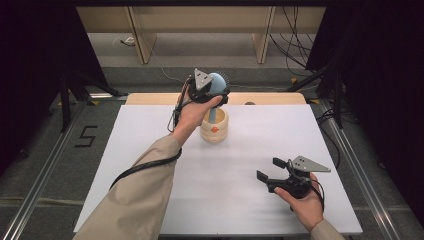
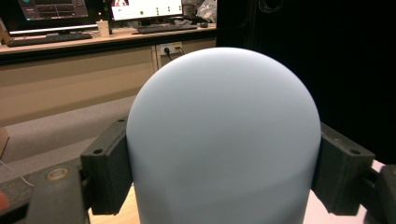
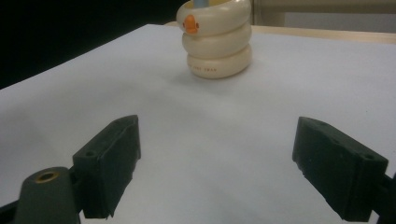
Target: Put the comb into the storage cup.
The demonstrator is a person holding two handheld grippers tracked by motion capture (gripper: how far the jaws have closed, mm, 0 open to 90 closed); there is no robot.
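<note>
Left gripper (image 1: 214, 89) jaws clamped on pale blue round-headed brush (image 2: 223, 135), its handle inside cream ringed duck-face holder (image 1: 214, 127) mid-desk, far side. Right gripper (image 1: 272, 169) jaws apart above white desk (image 1: 240, 210).

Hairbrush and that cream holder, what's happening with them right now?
The left gripper is clamped on the rounded head of a pale blue hairbrush, whose handle stands down inside the cream ringed holder on the white table. The right gripper rests low near the table's front right, jaws open and empty, pointing toward the holder. Whether the brush is going in or coming out can't be told.
</note>
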